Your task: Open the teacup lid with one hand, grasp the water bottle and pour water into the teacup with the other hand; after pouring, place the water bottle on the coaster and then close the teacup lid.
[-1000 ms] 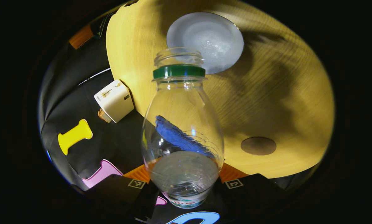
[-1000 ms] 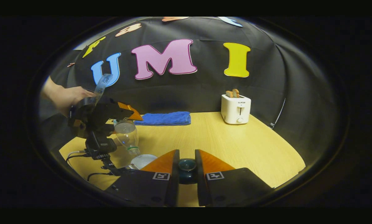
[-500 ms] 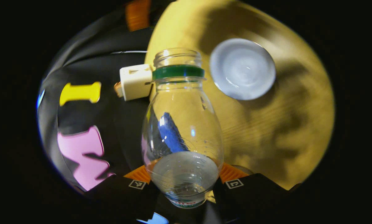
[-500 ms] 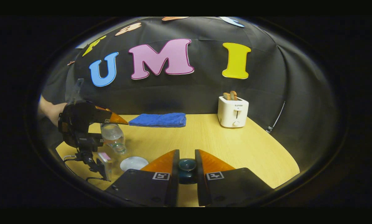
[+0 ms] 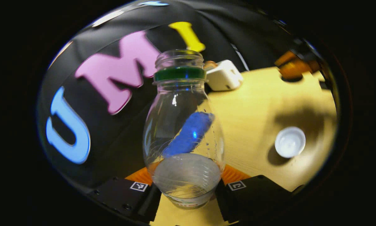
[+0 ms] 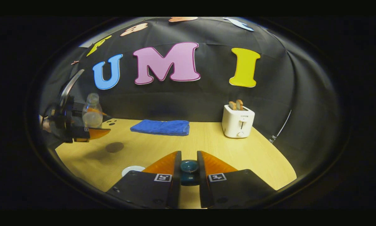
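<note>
The left gripper (image 5: 186, 185) had its jaws clamped on the clear uncapped plastic water bottle (image 5: 184, 131), upright above the far-left counter (image 6: 213, 147); the right gripper (image 6: 189, 171) pinched the dark teal round lid knob (image 6: 188, 166).

A clear water bottle (image 5: 184, 131) with a green neck ring, a blue towel (image 6: 160, 127), a white toaster (image 6: 237, 121) and white teacup (image 5: 290, 142) on pale yellow wood-grain table (image 6: 225, 150)
</note>
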The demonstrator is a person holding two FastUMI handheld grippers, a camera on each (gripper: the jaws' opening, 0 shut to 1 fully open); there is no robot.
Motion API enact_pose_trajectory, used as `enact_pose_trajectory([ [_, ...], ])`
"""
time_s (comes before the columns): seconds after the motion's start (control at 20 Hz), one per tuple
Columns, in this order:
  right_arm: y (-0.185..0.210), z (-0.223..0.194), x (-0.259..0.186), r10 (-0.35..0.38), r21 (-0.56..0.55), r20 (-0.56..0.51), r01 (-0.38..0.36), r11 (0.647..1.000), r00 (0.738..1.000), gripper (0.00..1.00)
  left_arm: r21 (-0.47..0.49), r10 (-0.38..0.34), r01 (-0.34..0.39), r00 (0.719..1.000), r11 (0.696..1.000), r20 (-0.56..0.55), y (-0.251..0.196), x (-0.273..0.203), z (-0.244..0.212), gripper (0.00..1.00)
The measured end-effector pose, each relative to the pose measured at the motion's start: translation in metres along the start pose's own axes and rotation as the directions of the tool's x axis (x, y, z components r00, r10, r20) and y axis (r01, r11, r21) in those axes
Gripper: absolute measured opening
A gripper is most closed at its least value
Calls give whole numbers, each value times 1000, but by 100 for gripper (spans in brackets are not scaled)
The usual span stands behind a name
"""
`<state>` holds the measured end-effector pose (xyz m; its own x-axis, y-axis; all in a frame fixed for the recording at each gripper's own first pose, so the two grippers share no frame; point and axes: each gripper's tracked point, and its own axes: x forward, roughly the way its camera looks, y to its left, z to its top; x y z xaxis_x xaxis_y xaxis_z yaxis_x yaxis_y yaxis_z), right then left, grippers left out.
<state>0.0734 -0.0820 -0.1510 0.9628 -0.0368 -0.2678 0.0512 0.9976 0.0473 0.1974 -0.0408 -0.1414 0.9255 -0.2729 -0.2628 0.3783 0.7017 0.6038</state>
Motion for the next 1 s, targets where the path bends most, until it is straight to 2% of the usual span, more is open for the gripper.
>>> enact_pose_trajectory([
  [0.1,11,-3,2,12,0,-6,-12,1000,1000,27,-223,22,-17,1000,975,20,18,-1,0,77],
  [0.2,24,-8,5,26,7,-20,-26,1000,999,28,-394,36,-4,997,919,74,25,7,-7,77],
  [0.3,38,-9,9,42,44,-32,-41,998,999,28,-498,55,15,991,867,124,30,6,-2,77],
  [0.5,54,-7,18,44,75,-1,-44,996,999,28,-601,41,76,983,796,179,17,8,-2,77],
  [0.55,57,-8,20,46,80,-2,-46,996,999,28,-608,36,88,981,789,189,16,14,-4,78],
  [0.65,62,-16,23,55,86,-16,-53,995,998,28,-594,34,52,991,802,133,18,8,-12,78],
  [0.75,65,-19,23,60,79,-17,-59,995,998,28,-603,33,42,993,797,113,15,5,-17,79],
  [1.0,73,-29,20,83,53,-48,-81,995,995,28,-565,-8,46,998,824,69,-12,12,-49,80],
])
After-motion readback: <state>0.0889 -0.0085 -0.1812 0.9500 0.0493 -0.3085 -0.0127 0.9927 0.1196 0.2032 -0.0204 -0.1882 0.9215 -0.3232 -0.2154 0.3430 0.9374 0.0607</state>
